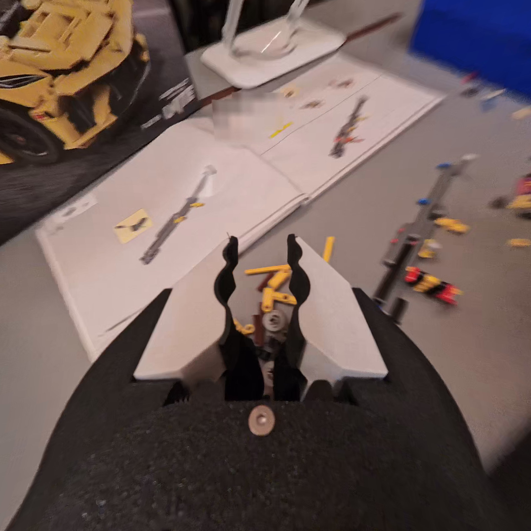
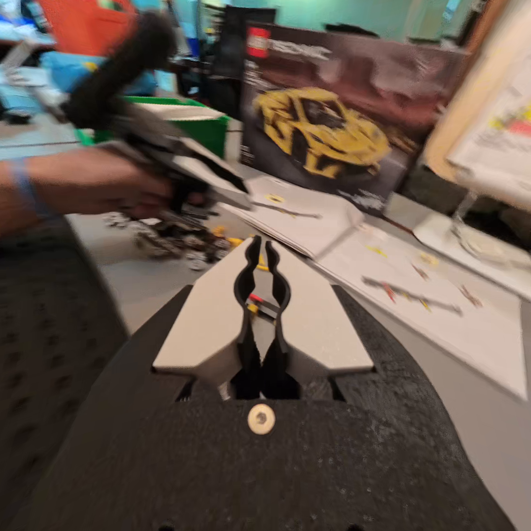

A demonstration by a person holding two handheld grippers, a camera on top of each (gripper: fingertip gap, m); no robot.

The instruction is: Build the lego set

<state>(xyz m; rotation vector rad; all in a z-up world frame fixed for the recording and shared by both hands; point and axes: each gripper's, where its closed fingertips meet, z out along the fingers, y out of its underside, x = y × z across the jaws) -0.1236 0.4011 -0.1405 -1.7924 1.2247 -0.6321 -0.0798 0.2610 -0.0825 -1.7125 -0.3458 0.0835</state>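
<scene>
Left tongs (image 1: 263, 240) spread, holding nothing, over loose pieces (image 1: 271, 290) at frame centre (yellow, brown, grey). Open manual (image 1: 178, 184) beyond tips, on grey surface (image 1: 359, 207). Box (image 1: 66, 86) upper left. Long grey assembly (image 1: 411, 235) right of frame, small red-yellow part (image 1: 429, 283) just beside it. White stand (image 1: 273, 54) top centre.

Right tongs (image 2: 263, 240) almost pressed together, narrow slit at tips; small red-yellow-black piece (image 2: 260, 306) shows between the jaws, grip uncertain. Hand (image 2: 100, 184) at left edge holds the left tongs; heavy blur.
</scene>
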